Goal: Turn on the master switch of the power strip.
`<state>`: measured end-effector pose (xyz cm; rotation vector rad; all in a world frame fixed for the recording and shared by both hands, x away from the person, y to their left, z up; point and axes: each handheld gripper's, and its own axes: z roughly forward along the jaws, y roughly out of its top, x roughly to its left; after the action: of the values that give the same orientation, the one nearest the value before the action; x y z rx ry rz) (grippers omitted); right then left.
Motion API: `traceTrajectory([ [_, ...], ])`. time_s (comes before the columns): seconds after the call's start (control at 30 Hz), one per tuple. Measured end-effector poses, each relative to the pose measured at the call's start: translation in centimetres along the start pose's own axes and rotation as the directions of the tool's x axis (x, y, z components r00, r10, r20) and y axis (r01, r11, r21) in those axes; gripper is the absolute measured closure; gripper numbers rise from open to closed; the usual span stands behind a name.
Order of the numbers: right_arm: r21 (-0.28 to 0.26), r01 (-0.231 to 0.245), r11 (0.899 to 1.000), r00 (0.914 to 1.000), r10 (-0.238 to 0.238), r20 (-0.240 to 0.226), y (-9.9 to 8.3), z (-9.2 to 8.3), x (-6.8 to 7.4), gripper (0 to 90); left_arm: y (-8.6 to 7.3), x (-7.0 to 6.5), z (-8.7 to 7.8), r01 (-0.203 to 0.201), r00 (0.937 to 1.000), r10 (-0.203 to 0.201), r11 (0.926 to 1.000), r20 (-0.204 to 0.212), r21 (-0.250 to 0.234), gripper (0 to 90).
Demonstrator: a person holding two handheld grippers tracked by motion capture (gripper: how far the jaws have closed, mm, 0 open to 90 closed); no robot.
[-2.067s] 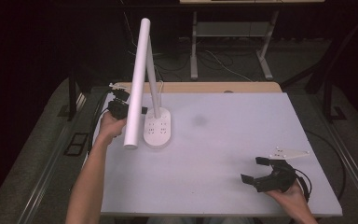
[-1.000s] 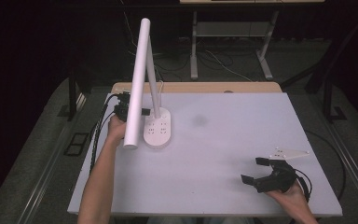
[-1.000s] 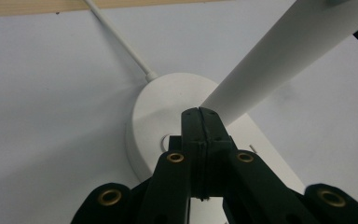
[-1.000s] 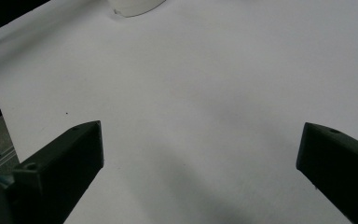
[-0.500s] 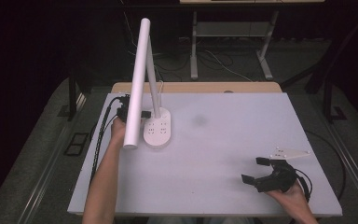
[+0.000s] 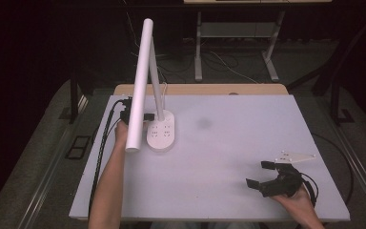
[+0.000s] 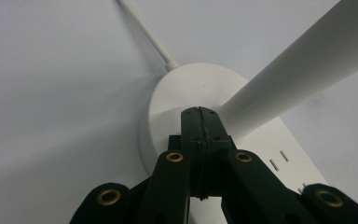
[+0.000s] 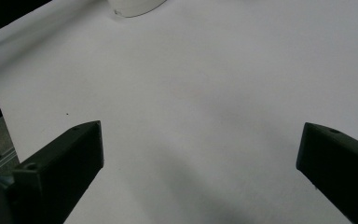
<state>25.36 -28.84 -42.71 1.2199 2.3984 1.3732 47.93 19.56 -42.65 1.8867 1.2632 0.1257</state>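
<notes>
From above, my left gripper [image 6: 145, 116] sits at the far left of the white table [image 6: 228, 157], its tip against the left side of the desk lamp's base [image 6: 161, 131]. That oval base lies with its long axis running away from me. A slim stem [image 6: 156, 86] rises from its far end, and the lamp's long white head [image 6: 139, 86] slants over my gripper, its near end low towards me and its far end high and away. My right gripper [image 6: 262, 174] rests well apart at the near right corner, jaws spread wide with nothing between them, pointing left towards the lamp.

Along my left gripper [image 7: 199, 114], the jaws are pressed flat together, holding nothing, with the tip over the base [image 7: 168, 100]. The stem [image 7: 303, 65] rises to the upper right just beside the tip, and a thin white cord [image 7: 144, 32] leaves the base ahead.

Along my right gripper [image 8: 200, 140], the jaws stand wide over bare table [image 8: 205, 84]; the base's edge [image 8: 135, 7] shows far ahead.
</notes>
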Motion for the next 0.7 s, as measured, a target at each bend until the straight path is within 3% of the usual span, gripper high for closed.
traceTrajectory([
  [0.07, 0.002, -0.003, 1.0, 1.0, 0.003, -0.003, 0.01, 0.01, 0.07, 0.0, -0.13, -0.04, 0.2, 0.011, 0.9999, -0.011, 0.9998, 0.001, -0.018, 90.0],
  [0.23, 0.003, -0.001, 1.0, 1.0, 0.001, -0.004, -0.03, 0.03, 0.14, 0.0, -0.04, -0.56, 0.68, -0.018, 0.9998, 0.018, 0.9997, -0.008, -0.014, 90.0],
  [0.4, 0.003, 0.0, 1.0, 1.0, 0.0, -0.005, -0.07, -0.05, 0.13, 0.1, -0.05, -0.5, 0.71, 0.008, 1.0, -0.008, 0.9998, -0.002, -0.017, 90.0],
  [0.47, -0.001, 0.002, 1.0, 1.0, -0.002, -0.003, -0.1, -0.09, 0.14, 0.0, -0.02, -0.4, 0.49, -0.008, 0.9988, 0.007, 0.9998, -0.048, -0.018, 90.0],
  [0.5, -0.004, 0.003, 1.0, 1.0, -0.003, -0.001, -0.12, -0.13, 0.12, 0.1, 0.0, -0.23, 0.33, -0.006, 0.9987, 0.005, 0.9999, -0.051, -0.011, 90.0],
  [0.57, -0.003, -0.005, 1.0, 1.0, 0.005, -0.005, -0.16, -0.26, 0.14, 0.0, -0.1, 0.13, 0.07, 0.012, 0.9996, -0.012, 0.9999, -0.025, -0.008, 90.0],
  [0.7, 0.001, -0.007, 1.0, 1.0, 0.007, 0.0, -0.16, -0.17, -0.14, 0.0, -0.34, 0.01, -0.07, 0.003, 0.9995, -0.003, 0.9999, -0.033, -0.015, 90.0],
])
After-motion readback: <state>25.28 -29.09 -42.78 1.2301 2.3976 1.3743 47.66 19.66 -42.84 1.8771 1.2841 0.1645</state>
